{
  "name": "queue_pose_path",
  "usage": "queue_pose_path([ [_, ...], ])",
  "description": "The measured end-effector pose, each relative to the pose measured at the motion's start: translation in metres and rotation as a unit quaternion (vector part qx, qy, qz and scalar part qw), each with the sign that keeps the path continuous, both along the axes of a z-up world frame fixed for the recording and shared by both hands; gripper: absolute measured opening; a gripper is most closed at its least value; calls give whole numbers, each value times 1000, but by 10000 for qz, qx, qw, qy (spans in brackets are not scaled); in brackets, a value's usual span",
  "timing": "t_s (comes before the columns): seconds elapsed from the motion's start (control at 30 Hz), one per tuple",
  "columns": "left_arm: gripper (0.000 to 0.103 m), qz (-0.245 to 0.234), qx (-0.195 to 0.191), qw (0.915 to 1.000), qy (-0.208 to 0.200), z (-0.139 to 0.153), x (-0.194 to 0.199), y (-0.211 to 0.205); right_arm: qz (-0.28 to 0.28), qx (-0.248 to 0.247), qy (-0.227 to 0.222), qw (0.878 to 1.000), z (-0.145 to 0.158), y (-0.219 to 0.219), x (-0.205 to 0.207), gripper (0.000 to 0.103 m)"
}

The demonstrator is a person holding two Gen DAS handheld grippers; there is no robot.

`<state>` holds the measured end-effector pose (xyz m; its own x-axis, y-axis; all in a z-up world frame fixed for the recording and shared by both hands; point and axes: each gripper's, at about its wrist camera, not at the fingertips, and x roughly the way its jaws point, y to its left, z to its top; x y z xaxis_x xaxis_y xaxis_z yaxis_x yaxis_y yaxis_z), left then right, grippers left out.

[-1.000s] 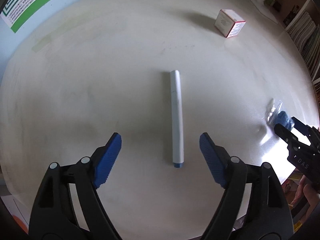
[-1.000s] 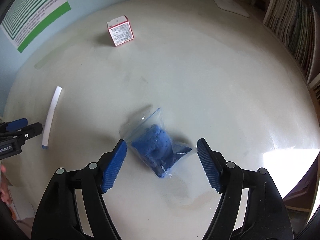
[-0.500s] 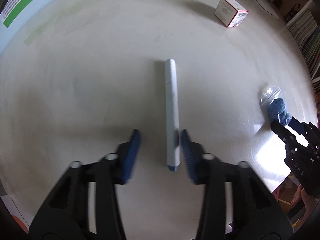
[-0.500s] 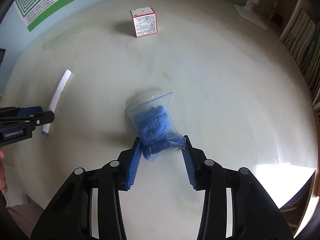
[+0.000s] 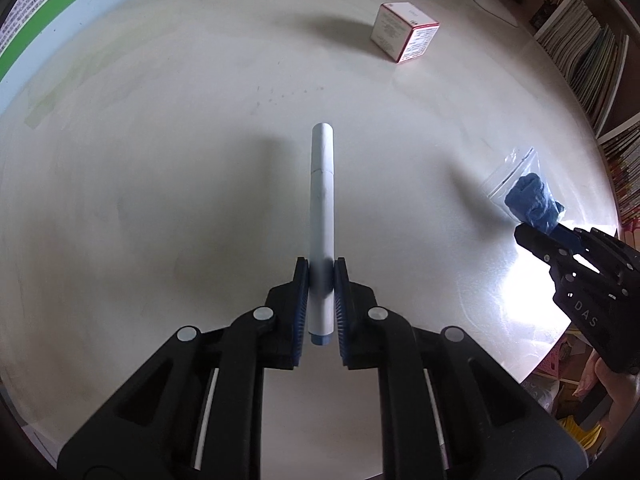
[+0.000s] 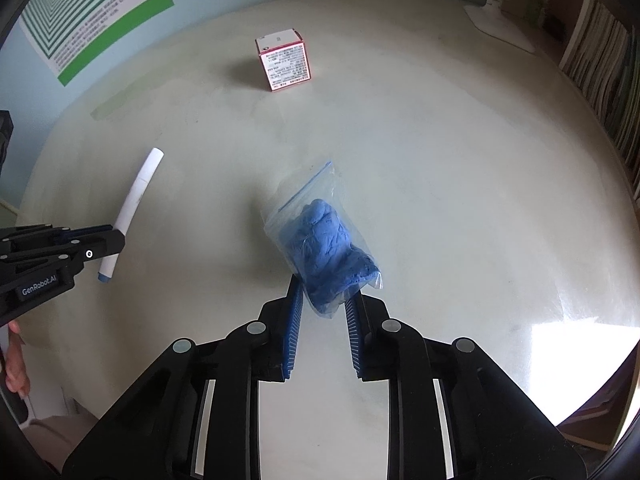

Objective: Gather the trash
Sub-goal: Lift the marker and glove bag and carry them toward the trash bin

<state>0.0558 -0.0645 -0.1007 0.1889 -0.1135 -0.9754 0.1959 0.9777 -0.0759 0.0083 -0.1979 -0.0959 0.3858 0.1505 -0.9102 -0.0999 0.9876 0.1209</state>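
My left gripper (image 5: pixel 321 276) is shut on a white tube with a blue end (image 5: pixel 322 208), held near its blue end and lifted off the round white table (image 5: pixel 160 160). The tube also shows in the right wrist view (image 6: pixel 134 196). My right gripper (image 6: pixel 325 294) is shut on a clear zip bag holding a blue crumpled lump (image 6: pixel 326 244), gripped at its near end and raised above the table. The bag also shows in the left wrist view (image 5: pixel 528 196). A red and white small box (image 5: pixel 404 32) stands at the far side, also in the right wrist view (image 6: pixel 285 59).
Bookshelves (image 5: pixel 580 48) line the right side beyond the table edge. A green and white poster (image 6: pixel 92 12) hangs on the blue wall. A white lamp base (image 6: pixel 500 20) sits at the table's far right. Bright sun glare (image 6: pixel 580 344) lies on the table's near right.
Both grippers went from wide open to shut. The left closed on the white tube and the right closed on the zip bag. Both things now sit higher off the table.
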Motion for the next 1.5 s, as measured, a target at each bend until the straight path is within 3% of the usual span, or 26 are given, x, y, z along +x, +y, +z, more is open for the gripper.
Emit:
queue_pose_path([
  [0.3, 11, -355, -62, 9991, -204, 17, 10, -25, -472, 285, -371, 9978, 32, -31, -19, 22],
  [0.47, 11, -867, -69, 9959, -250, 21, 8, -38, -894, 322, -538, 9940, 42, -69, -35, 22],
  [0.53, 11, -1121, -93, 9934, -239, 30, -8, -28, -1165, 336, -583, 9909, 42, -85, -44, 22],
  [0.77, 11, -2224, -113, 9747, -184, 32, -30, -97, -2322, 324, -622, 9701, 40, -144, -109, 22],
  [0.97, 11, -3347, -126, 9422, -100, 31, -76, -160, -3395, 285, -478, 9389, 26, -185, -186, 22],
  [1.1, 11, -4073, -129, 9132, -9, 25, -114, -199, -4110, 325, -354, 9104, 11, -200, -242, 22],
  [1.5, 11, -5914, 144, 8055, 351, -11, -244, -270, -5650, 766, 107, 8215, -43, -192, -380, 22],
])
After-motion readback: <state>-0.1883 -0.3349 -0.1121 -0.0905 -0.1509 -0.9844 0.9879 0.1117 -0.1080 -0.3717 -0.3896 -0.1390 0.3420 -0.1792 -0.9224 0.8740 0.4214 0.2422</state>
